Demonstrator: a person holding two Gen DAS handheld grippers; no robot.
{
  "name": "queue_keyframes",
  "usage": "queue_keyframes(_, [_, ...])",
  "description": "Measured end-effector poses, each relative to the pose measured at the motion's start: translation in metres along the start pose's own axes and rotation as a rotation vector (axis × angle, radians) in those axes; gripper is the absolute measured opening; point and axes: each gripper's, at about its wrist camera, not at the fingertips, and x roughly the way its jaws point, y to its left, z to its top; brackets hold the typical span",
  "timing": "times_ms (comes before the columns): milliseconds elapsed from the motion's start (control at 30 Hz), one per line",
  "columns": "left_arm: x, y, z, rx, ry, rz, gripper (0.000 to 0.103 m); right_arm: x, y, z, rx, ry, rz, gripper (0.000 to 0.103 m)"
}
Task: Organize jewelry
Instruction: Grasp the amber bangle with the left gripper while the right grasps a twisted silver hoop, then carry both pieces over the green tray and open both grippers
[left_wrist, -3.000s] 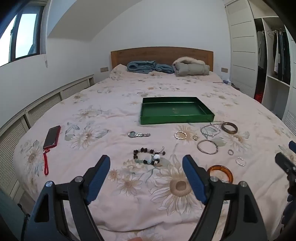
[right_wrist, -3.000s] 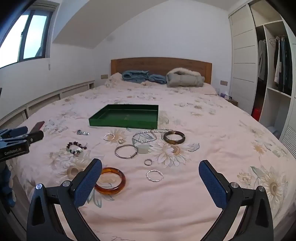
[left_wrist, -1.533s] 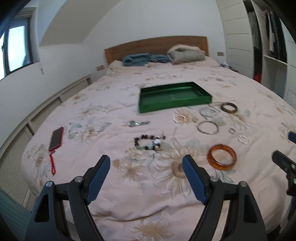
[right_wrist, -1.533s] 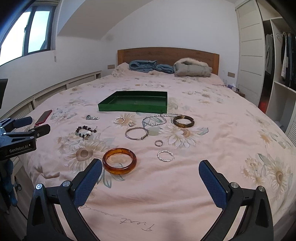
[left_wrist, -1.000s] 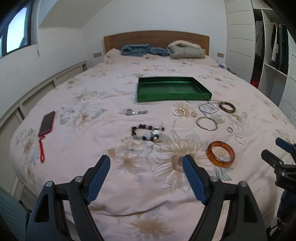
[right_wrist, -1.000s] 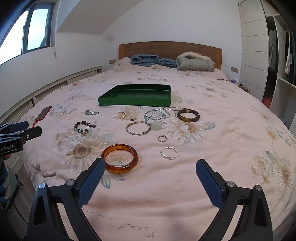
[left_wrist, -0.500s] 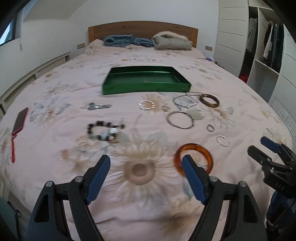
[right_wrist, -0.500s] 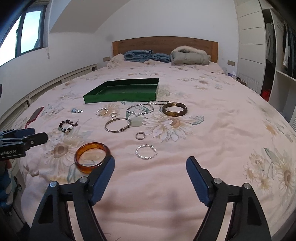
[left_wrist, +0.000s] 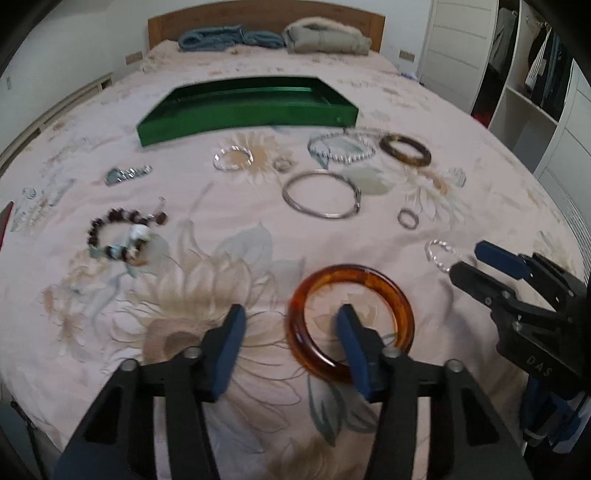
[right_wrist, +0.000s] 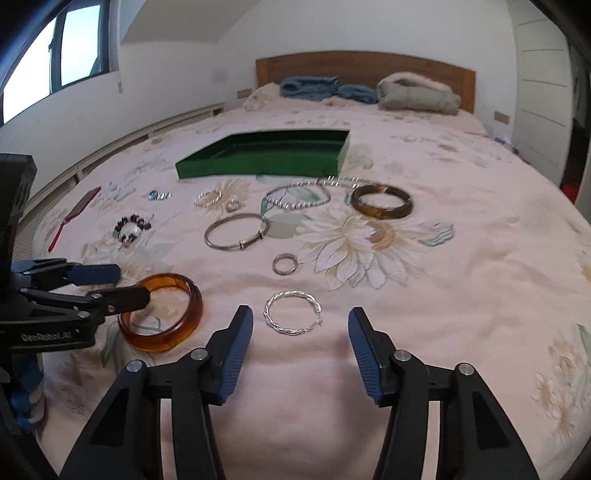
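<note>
An amber bangle (left_wrist: 369, 275) lies on the floral bedspread. My left gripper (left_wrist: 290, 321) straddles its near left rim, one finger inside the ring and one outside. Its jaws are closing and the pads stand clear of the rim. From the right wrist view, the left gripper (right_wrist: 131, 282) reaches over the bangle (right_wrist: 192, 306). A twisted silver hoop (right_wrist: 291, 294) lies flat just ahead of my right gripper (right_wrist: 301, 321), between the lines of its fingers. Those jaws are closing too, with nothing pressed. A green tray (left_wrist: 240, 118) sits farther up the bed.
Between the grippers and the tray lie a beaded bracelet (left_wrist: 110, 214), a silver bangle (left_wrist: 317, 216), a dark bangle (left_wrist: 402, 160), a small ring (left_wrist: 400, 218) and a bead chain (left_wrist: 340, 155). A red phone (right_wrist: 85, 201) lies left. Wardrobe shelves (left_wrist: 535, 92) stand right.
Both grippers have dropped towards the bedspread and moved forward, and both have narrowed. The left now straddles the amber bangle's rim; the right has come up to the twisted hoop.
</note>
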Motion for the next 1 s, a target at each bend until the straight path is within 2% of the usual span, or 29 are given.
queue_keyframes(167, [0.009,-0.005,0.001,0.015,0.029,-0.001,0.035,0.021,0.002,0.003,-0.027,0.069,0.031,0.044])
queue_keyframes(267, [0.014,-0.005,0.002,0.017,0.047,-0.005,0.025,0.031,0.001,0.006,-0.024,0.101,0.044,0.040])
queue_keyframes(333, [0.015,-0.006,0.003,0.029,0.052,0.003,0.014,0.035,0.001,0.007,-0.032,0.114,0.052,0.040])
queue_keyframes(467, [0.015,-0.010,0.007,0.051,0.039,0.013,0.012,0.036,0.004,0.007,-0.051,0.116,0.064,0.039])
queue_keyframes(633, [0.000,-0.004,0.021,0.048,-0.015,0.017,0.011,0.022,0.005,0.014,-0.054,0.062,0.062,0.039])
queue_keyframes(767, [-0.013,0.019,0.059,-0.004,-0.086,0.007,0.011,0.008,0.002,0.045,-0.031,-0.021,0.059,0.039])
queue_keyframes(833, [-0.018,0.035,0.092,-0.034,-0.138,0.011,0.010,0.007,0.001,0.069,-0.036,-0.056,0.053,0.039])
queue_keyframes(1000, [-0.007,0.071,0.177,-0.061,-0.214,0.054,0.010,0.030,-0.003,0.159,-0.032,-0.144,0.063,0.039])
